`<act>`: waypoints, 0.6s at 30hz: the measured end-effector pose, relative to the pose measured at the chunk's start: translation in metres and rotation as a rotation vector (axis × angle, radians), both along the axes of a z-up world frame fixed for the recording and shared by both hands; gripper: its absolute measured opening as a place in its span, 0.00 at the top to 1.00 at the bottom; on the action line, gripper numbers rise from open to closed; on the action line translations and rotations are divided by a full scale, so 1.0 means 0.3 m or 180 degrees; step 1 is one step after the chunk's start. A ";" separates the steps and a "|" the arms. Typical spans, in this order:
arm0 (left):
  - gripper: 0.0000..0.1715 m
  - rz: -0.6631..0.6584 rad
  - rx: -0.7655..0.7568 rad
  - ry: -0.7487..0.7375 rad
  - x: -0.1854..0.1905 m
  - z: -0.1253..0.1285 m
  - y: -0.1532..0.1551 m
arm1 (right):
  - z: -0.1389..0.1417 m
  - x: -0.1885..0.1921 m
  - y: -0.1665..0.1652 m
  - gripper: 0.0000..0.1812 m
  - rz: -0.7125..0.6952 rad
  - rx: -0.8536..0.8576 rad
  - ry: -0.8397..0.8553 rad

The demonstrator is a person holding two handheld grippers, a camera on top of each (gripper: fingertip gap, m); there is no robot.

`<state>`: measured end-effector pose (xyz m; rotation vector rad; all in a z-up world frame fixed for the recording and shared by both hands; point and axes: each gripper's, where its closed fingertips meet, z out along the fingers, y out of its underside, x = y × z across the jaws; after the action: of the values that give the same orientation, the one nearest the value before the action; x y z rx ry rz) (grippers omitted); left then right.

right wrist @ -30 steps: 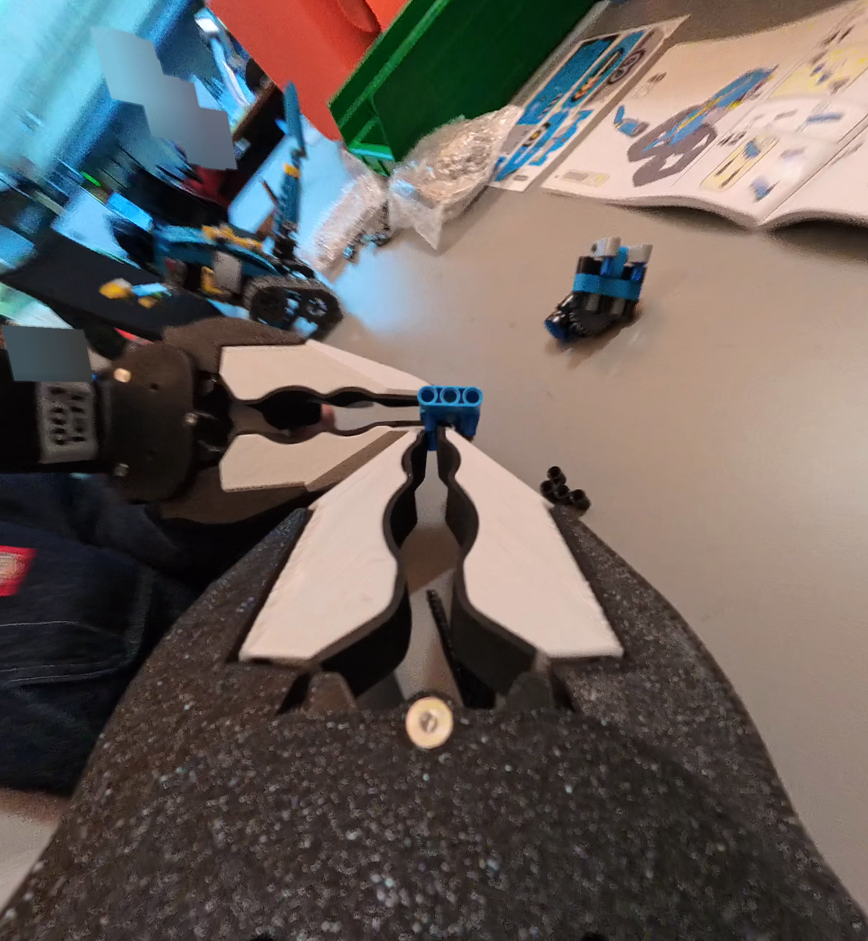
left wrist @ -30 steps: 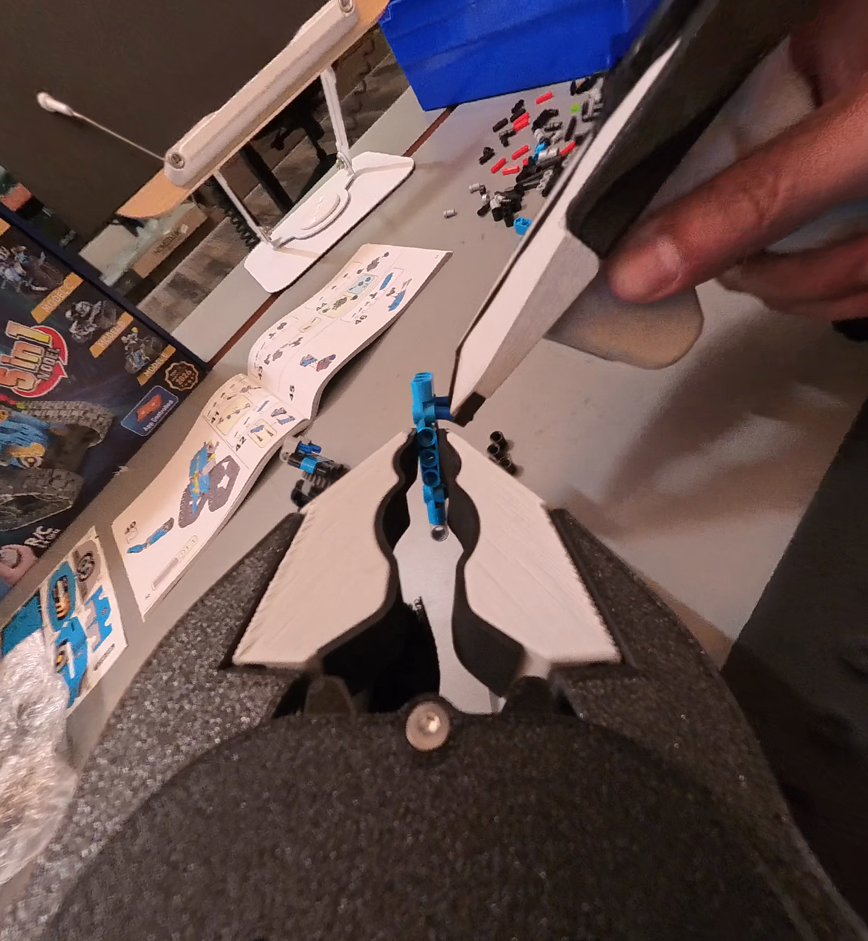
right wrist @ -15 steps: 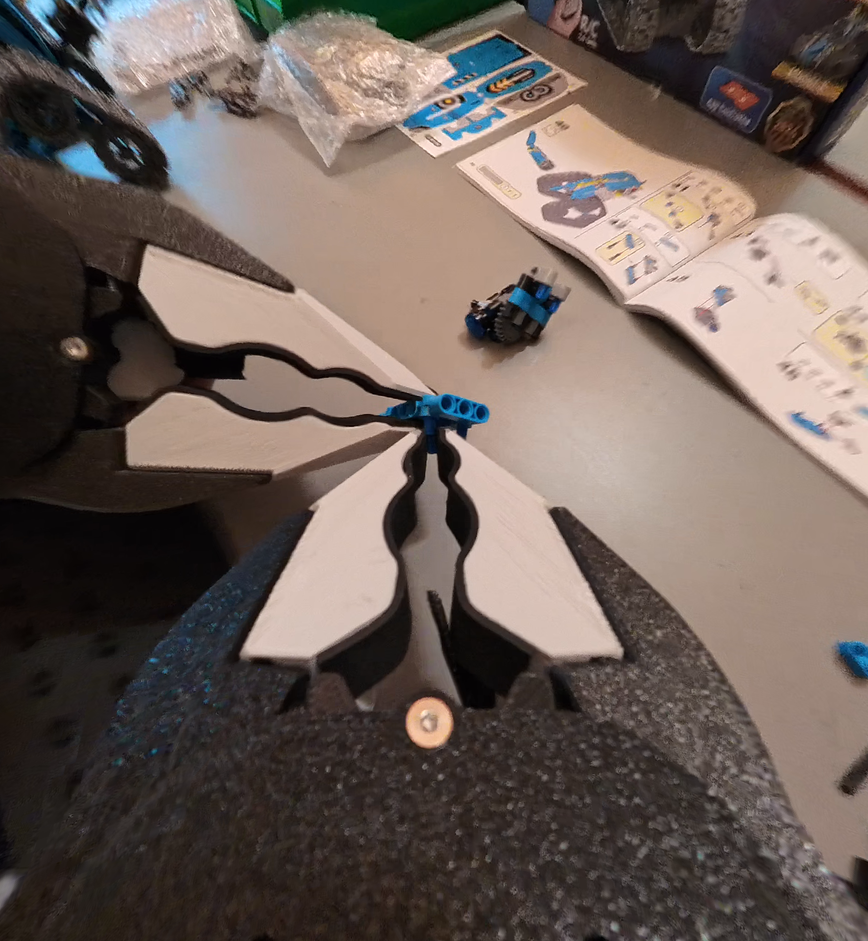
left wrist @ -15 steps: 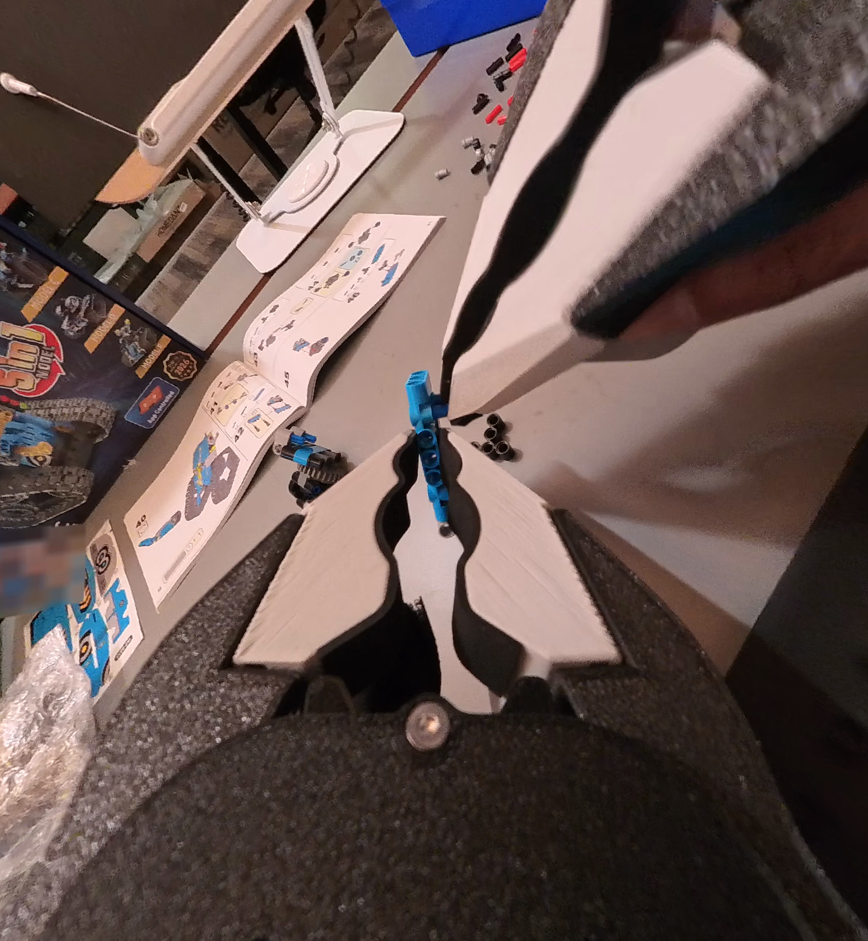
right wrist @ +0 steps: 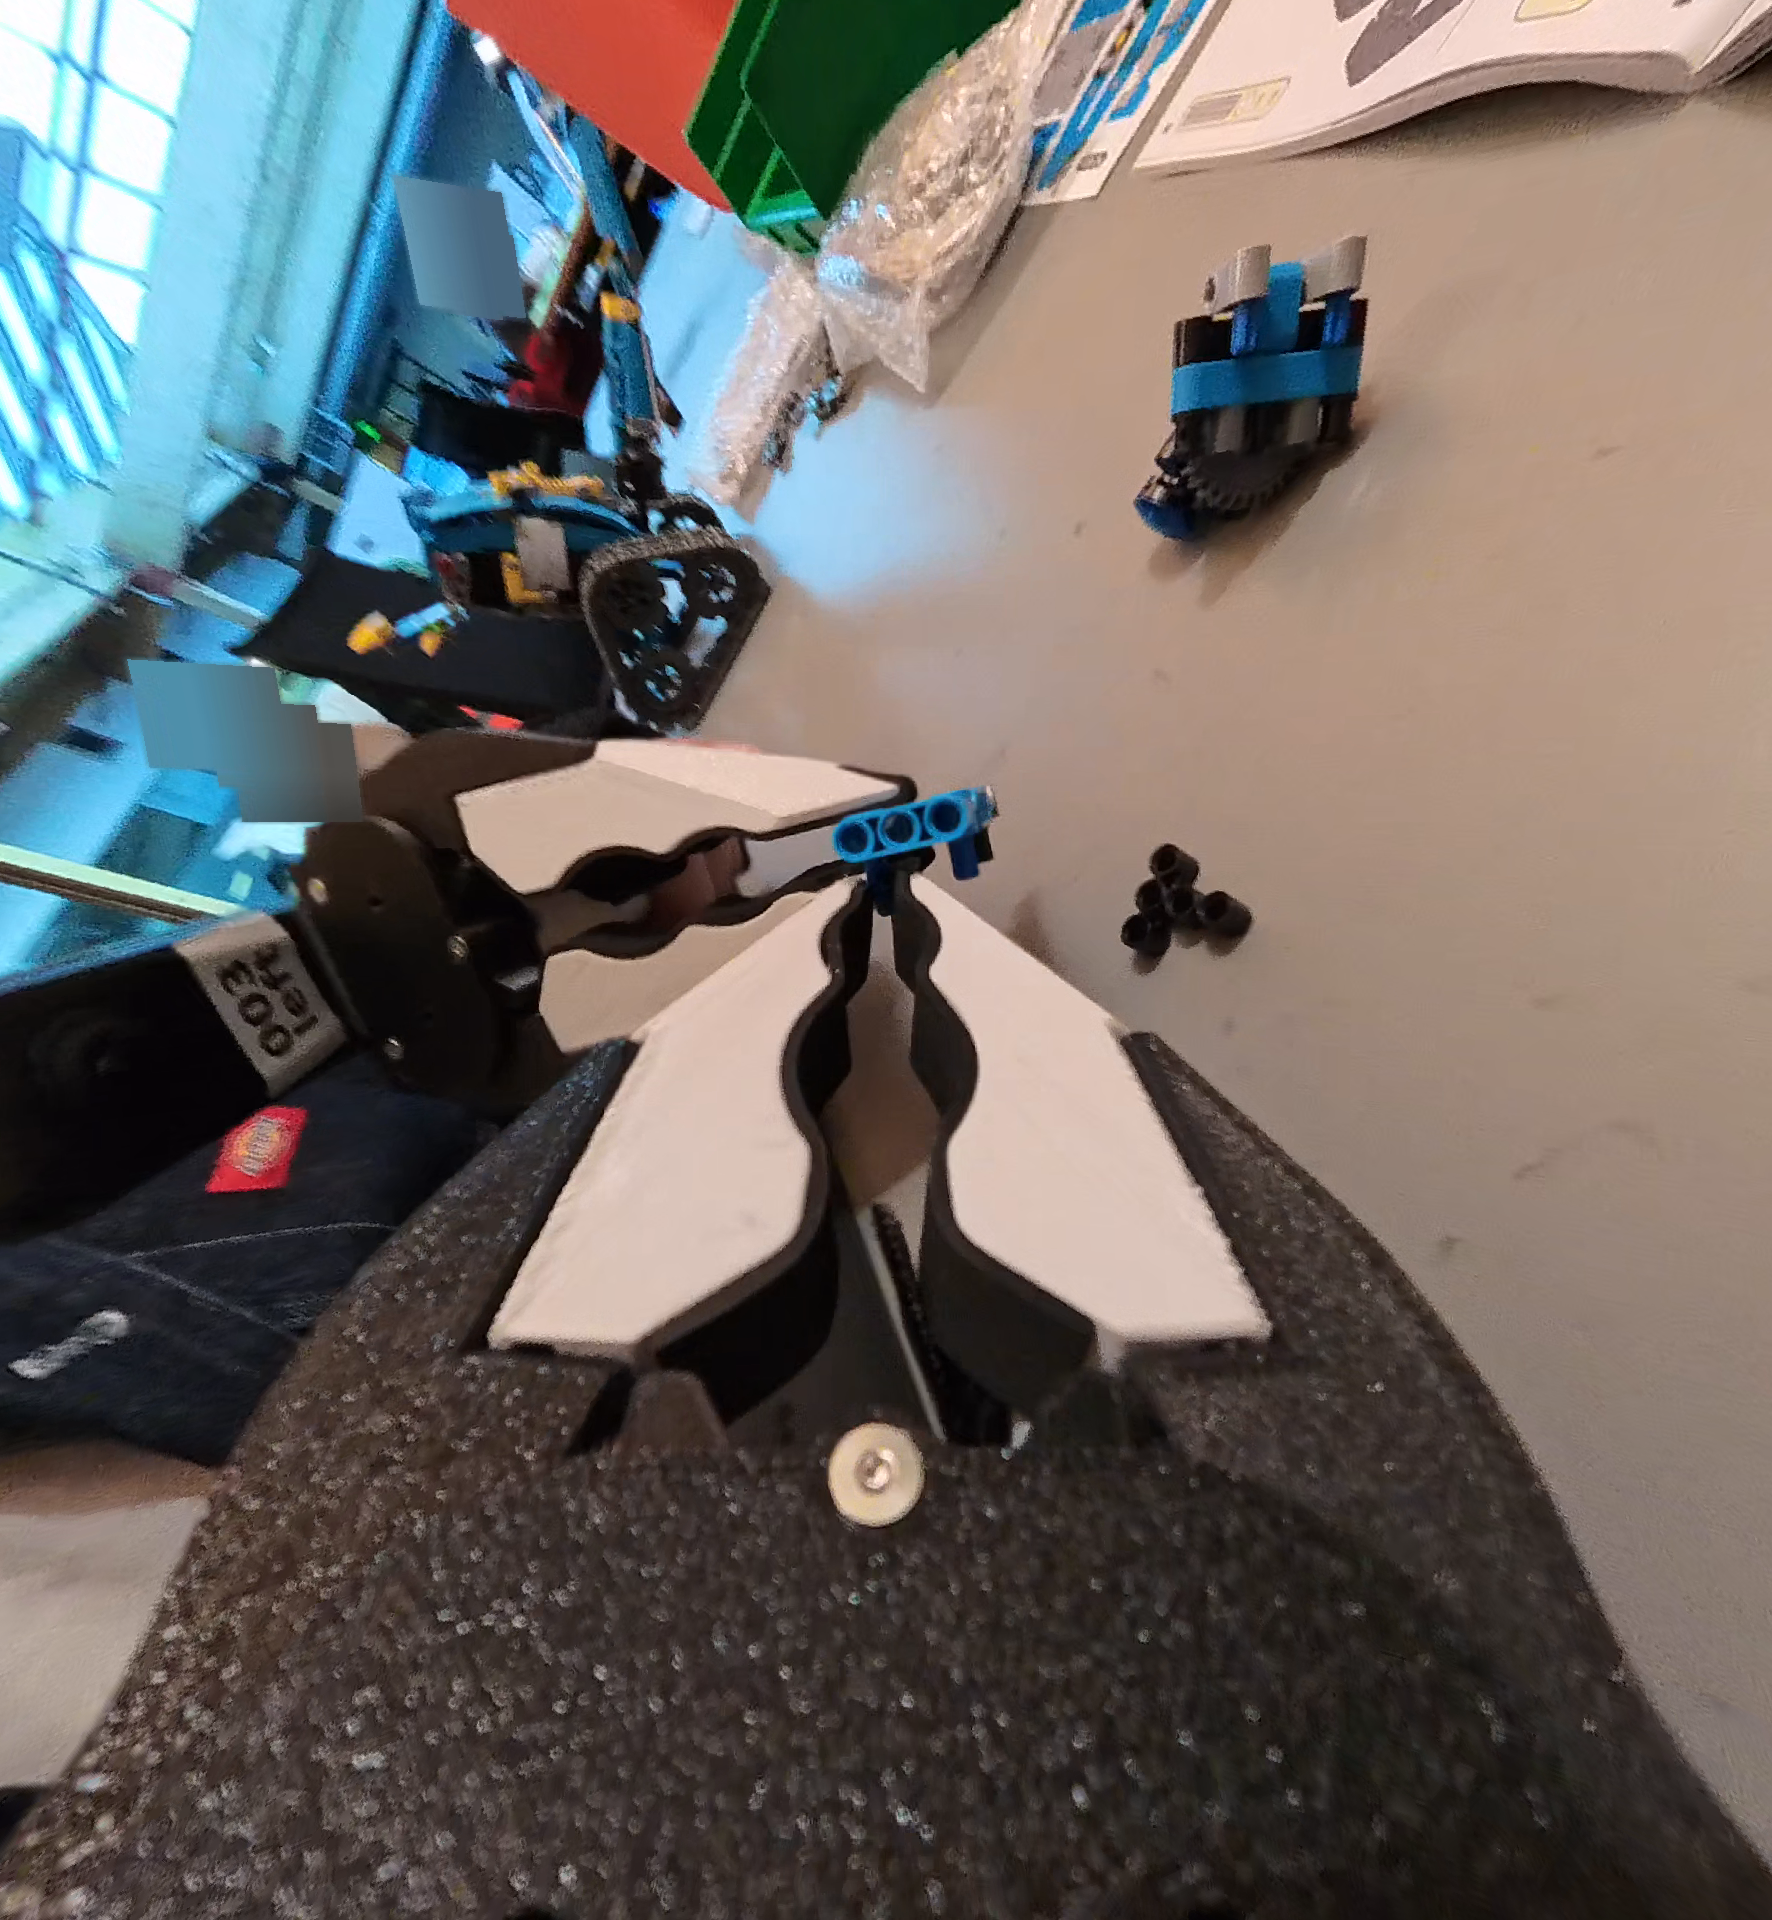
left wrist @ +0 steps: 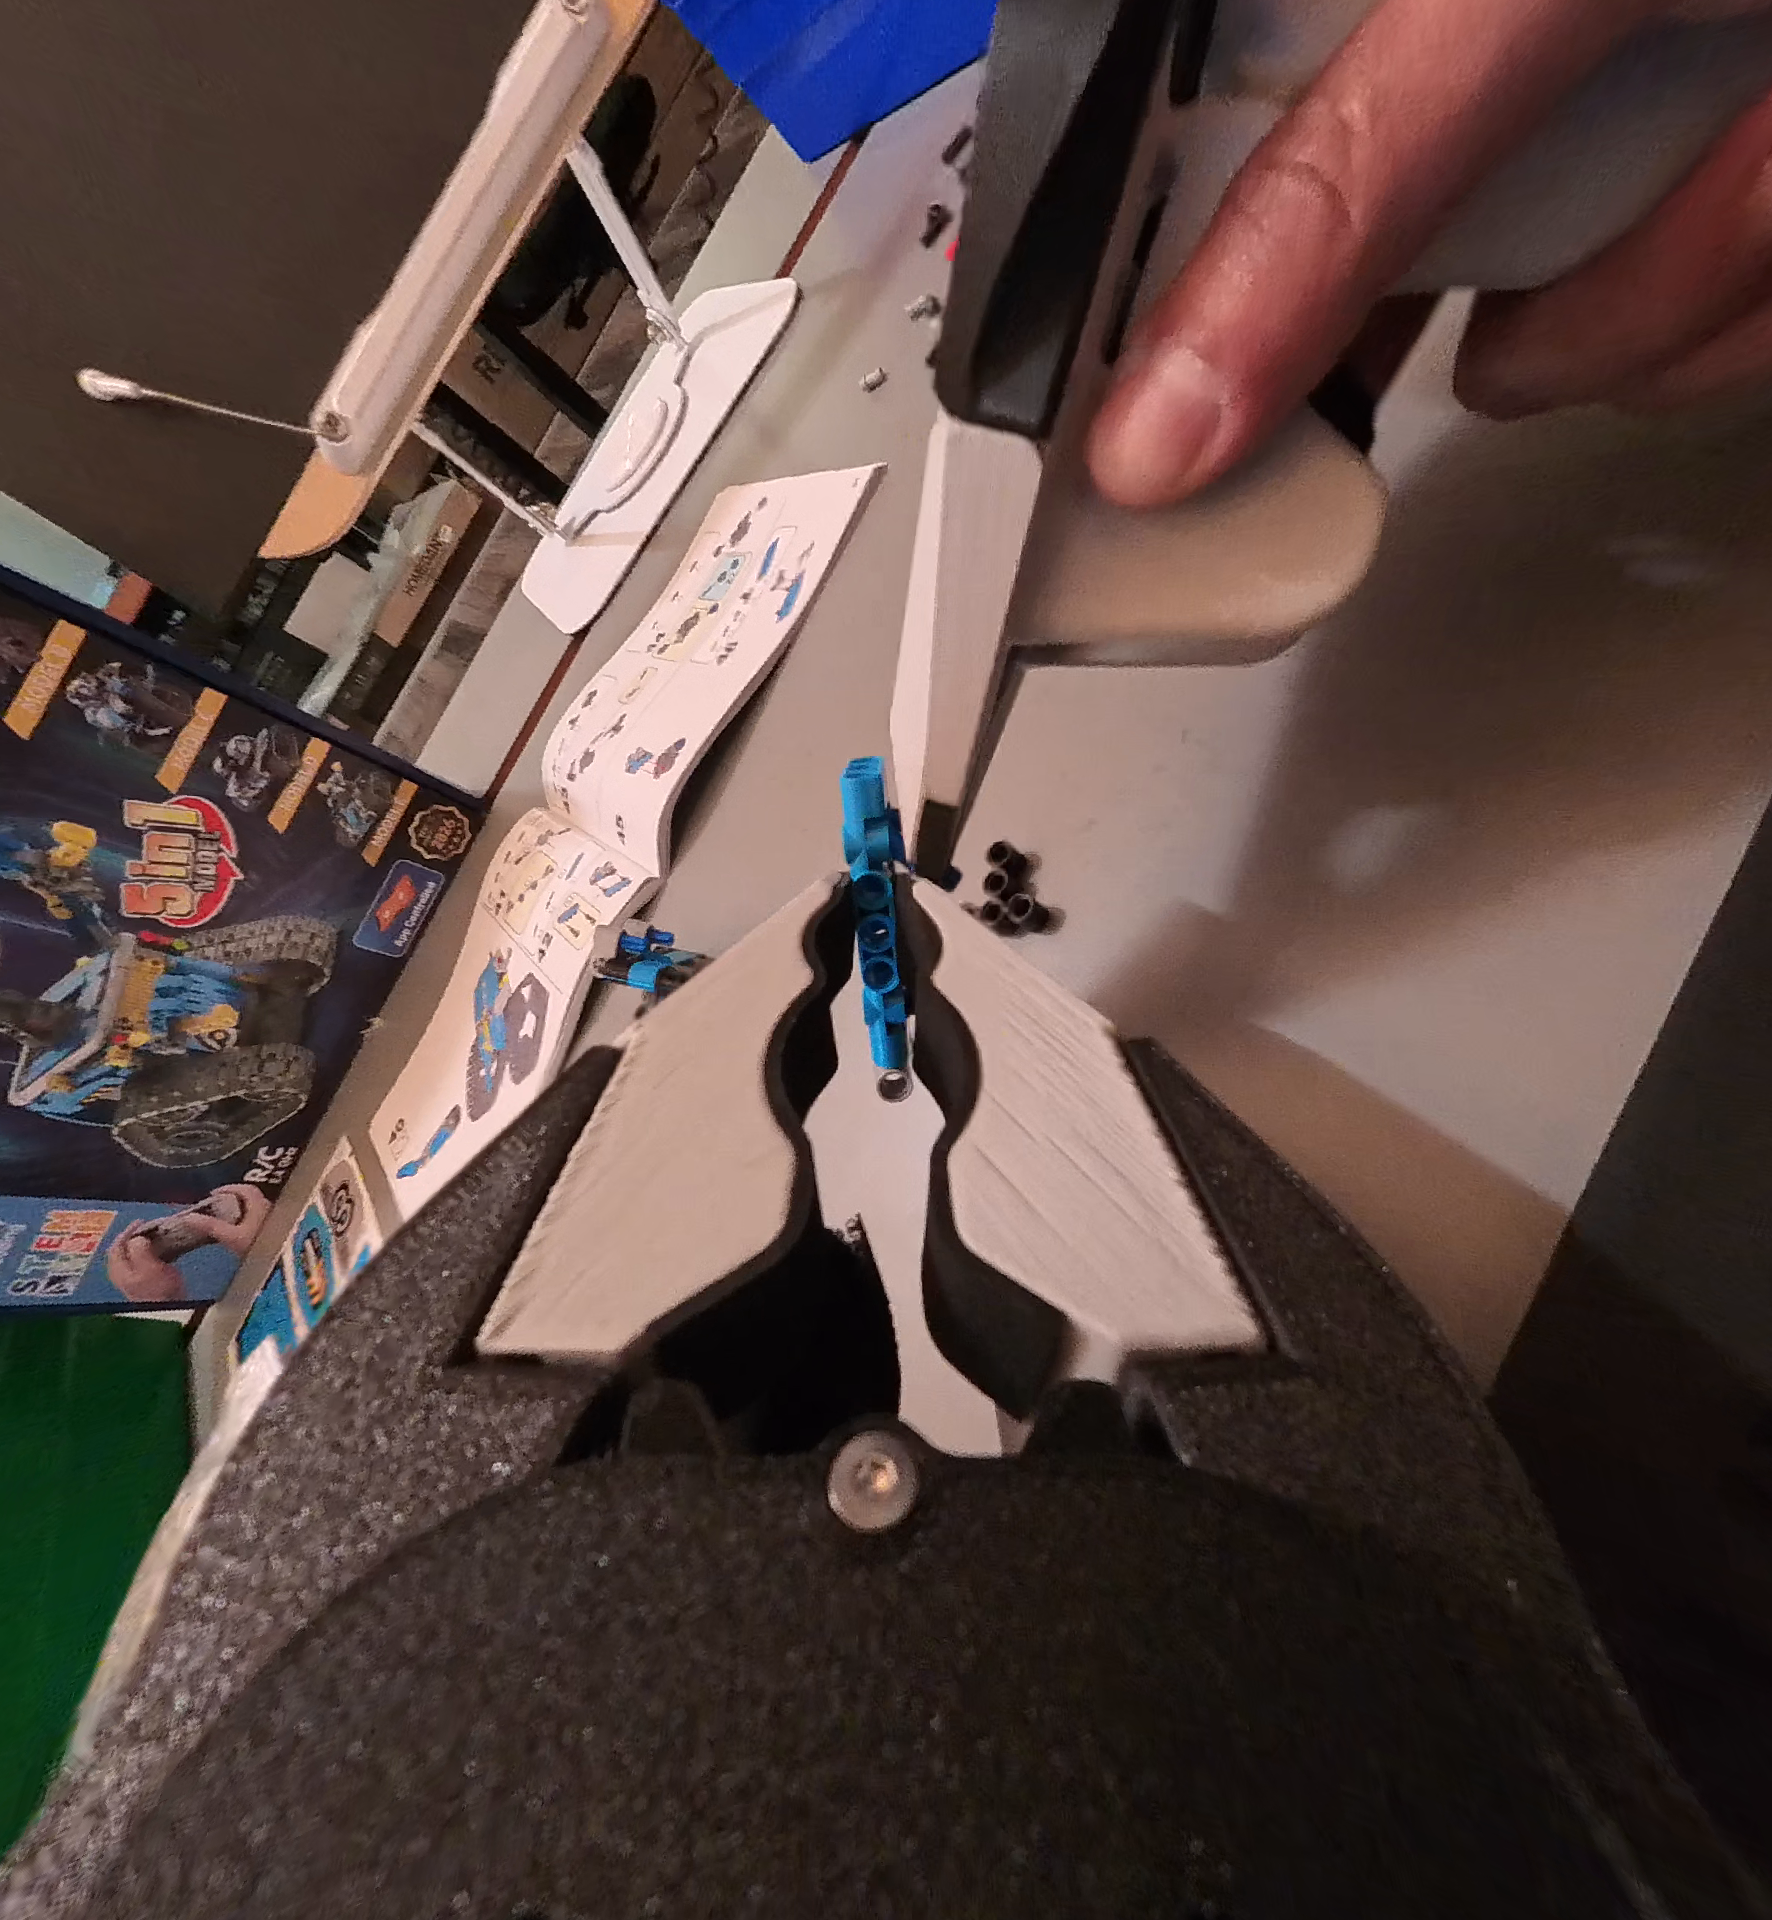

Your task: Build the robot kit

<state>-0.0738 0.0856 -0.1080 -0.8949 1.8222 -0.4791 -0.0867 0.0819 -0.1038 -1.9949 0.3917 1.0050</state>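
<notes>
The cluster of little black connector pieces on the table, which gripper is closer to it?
Right. The right gripper has the black connector pieces just beside its tip; the left gripper reaches in from farther over.

Each camera rides its own gripper, close above the grey table (left wrist: 1225,790) – both share the blue beam (left wrist: 877,935), aimed crosswise

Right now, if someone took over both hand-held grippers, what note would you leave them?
Left hand-held gripper: shut on the blue beam assembly, which runs along its fingers.
Right hand-held gripper: shut on a stub of the same assembly, with its tips meeting the left's.
On the table: black connectors just beside the tips, a blue-and-black sub-assembly farther off, and the open instruction booklet.
</notes>
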 end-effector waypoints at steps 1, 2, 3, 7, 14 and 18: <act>0.96 -0.0032 -0.0011 0.0028 -0.001 -0.008 -0.001 | -0.010 0.000 -0.004 0.99 0.0029 -0.0039 -0.0181; 0.96 -0.0041 -0.0009 0.0016 -0.002 -0.007 -0.002 | -0.010 0.000 -0.007 0.99 0.0054 -0.0052 -0.0295; 0.96 -0.0044 0.0003 0.0011 -0.002 -0.005 -0.004 | -0.007 -0.002 -0.009 0.99 0.0088 -0.0056 -0.0331; 0.96 -0.0077 0.0131 0.0145 -0.004 -0.041 0.004 | -0.019 0.023 -0.017 1.00 0.0180 -0.0113 -0.0737; 0.96 0.0068 -0.0315 0.0133 0.000 -0.024 0.024 | -0.031 0.051 0.002 1.00 0.0142 -0.0040 -0.0756; 0.96 0.0322 -0.0519 0.0049 -0.003 -0.006 0.103 | -0.041 0.049 -0.019 1.00 0.0263 0.0004 -0.0827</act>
<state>-0.0747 0.1164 -0.1098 -1.0990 1.7606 -0.5638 -0.0720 0.0762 -0.1161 -2.1217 0.1681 0.7813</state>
